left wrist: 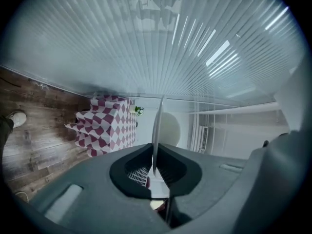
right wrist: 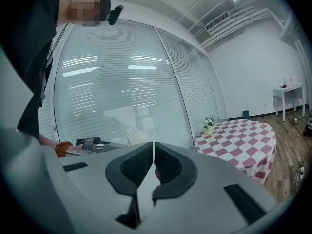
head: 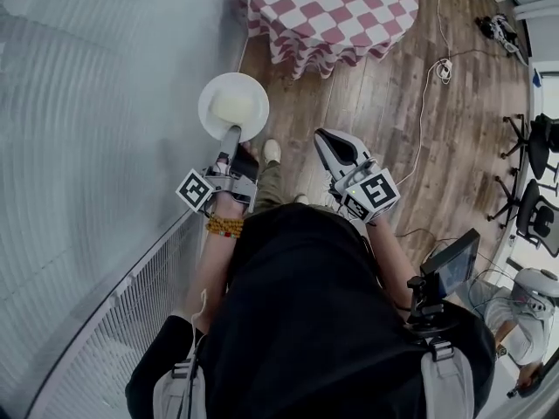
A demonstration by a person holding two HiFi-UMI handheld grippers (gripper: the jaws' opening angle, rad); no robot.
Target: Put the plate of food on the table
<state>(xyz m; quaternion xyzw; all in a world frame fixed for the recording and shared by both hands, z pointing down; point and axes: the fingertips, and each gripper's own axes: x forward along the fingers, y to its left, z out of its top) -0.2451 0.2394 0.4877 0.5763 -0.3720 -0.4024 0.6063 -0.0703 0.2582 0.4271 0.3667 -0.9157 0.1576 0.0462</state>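
Note:
A round white plate [head: 233, 106] with a pale lump of food [head: 232, 109] on it hangs in the air over the wooden floor. My left gripper [head: 231, 134] is shut on the plate's near rim; in the left gripper view the plate [left wrist: 157, 130] shows edge-on between the jaws. My right gripper [head: 327, 138] is shut with nothing in it, held beside the plate at its right. The round table [head: 327, 11] with a red and white checked cloth stands ahead, and it shows too in the right gripper view as the table [right wrist: 239, 140] with a small flower pot [right wrist: 208, 126].
A glass wall with blinds [head: 96, 129] runs along the left. Cables [head: 441, 68] lie on the wooden floor at the right. Black office chairs [head: 533, 173] stand at the right edge. A person [head: 515, 321] sits at the lower right. A white side table [right wrist: 288, 94] stands far off.

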